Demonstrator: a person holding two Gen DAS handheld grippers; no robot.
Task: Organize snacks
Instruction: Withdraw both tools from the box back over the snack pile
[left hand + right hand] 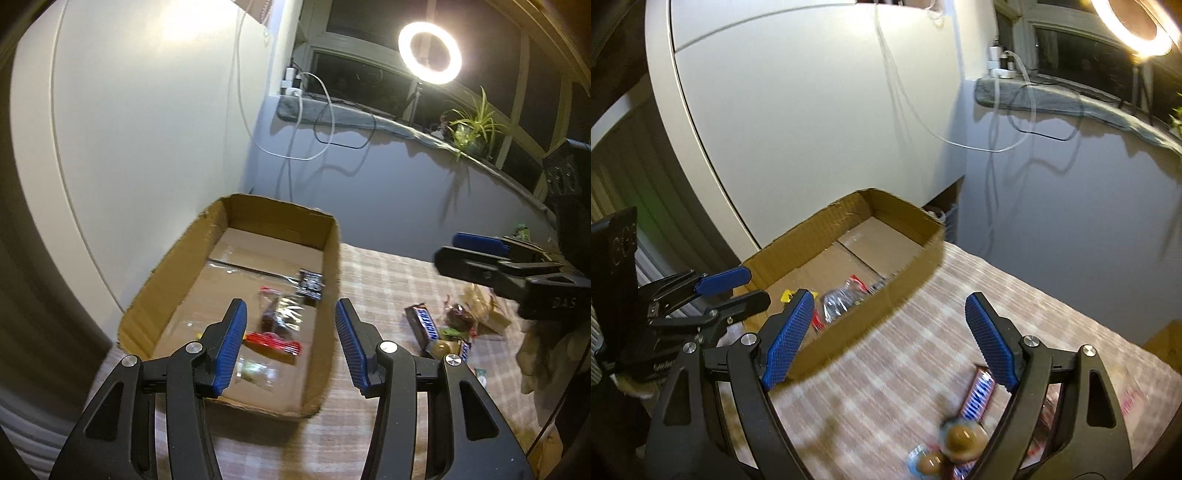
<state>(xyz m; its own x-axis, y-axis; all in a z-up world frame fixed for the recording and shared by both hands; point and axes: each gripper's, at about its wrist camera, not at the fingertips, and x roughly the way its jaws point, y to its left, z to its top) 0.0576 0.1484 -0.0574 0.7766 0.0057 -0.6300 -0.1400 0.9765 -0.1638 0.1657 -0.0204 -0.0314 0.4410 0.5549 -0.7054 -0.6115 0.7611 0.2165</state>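
Observation:
An open cardboard box (pixel 332 258) stands on the checked tablecloth and holds several wrapped snacks (pixel 277 317); the box also shows in the right wrist view (pixel 886 306). My left gripper (pixel 291 339) is open and empty, held above the box's near end. My right gripper (pixel 890 332) is open and empty, above the cloth to the right of the box; it shows at the right of the left wrist view (pixel 454 254). A Snickers bar (pixel 424 325) and more sweets (pixel 461 321) lie on the cloth. The bar (pixel 979 395) and round sweets (pixel 964 437) lie under my right gripper.
A white cabinet (pixel 147 147) stands behind the box. Cables (pixel 325 122) hang down the grey wall. A ring light (pixel 430 51) and a plant (pixel 472 125) stand on the window sill. The checked cloth (pixel 905 369) stretches right of the box.

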